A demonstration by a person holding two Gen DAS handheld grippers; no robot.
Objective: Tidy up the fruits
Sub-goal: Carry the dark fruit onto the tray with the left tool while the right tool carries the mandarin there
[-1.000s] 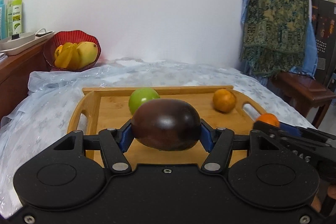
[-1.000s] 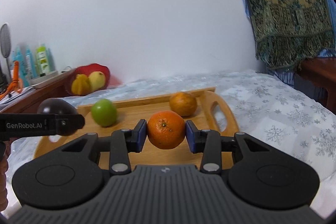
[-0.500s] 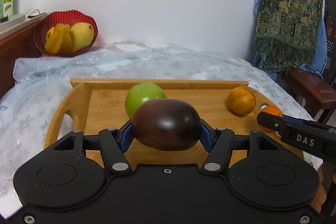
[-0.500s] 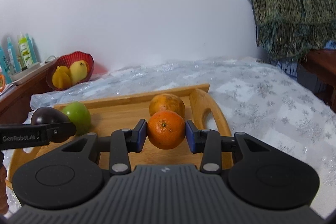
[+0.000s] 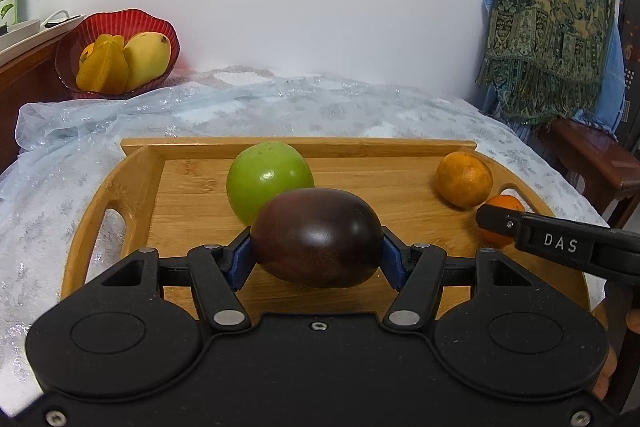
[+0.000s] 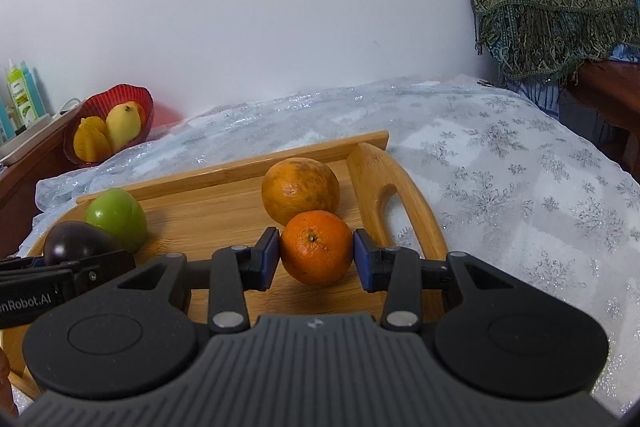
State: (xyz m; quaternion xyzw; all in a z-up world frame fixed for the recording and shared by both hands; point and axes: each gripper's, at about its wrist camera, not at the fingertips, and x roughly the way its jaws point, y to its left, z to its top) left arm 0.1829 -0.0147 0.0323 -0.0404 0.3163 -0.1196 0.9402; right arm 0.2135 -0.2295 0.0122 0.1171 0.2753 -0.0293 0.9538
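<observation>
Where the left wrist view looks out, the left gripper (image 5: 317,259) is clamped on a dark purple fruit (image 5: 317,237), blue pads pressed to both its sides, low over the wooden tray (image 5: 192,195). Just behind it sits a green fruit (image 5: 269,179) on the tray floor; a dull orange (image 5: 464,179) rests near the far right corner. The right gripper enters from the right edge, its finger covering part of a bright orange (image 5: 505,203). A red bowl (image 5: 120,23) of yellow fruit stands back left — off the tray, on a wooden surface.

Right wrist view: the right gripper (image 6: 316,259) is closed on the bright orange (image 6: 316,247) (stem end facing the camera), over the tray's (image 6: 224,211) right part beside its handle. The dull orange (image 6: 300,189) lies just behind it — whether they touch cannot be told. Green fruit (image 6: 116,217) and dark purple fruit (image 6: 78,243) show at left, the latter in the left gripper (image 6: 60,273).
</observation>
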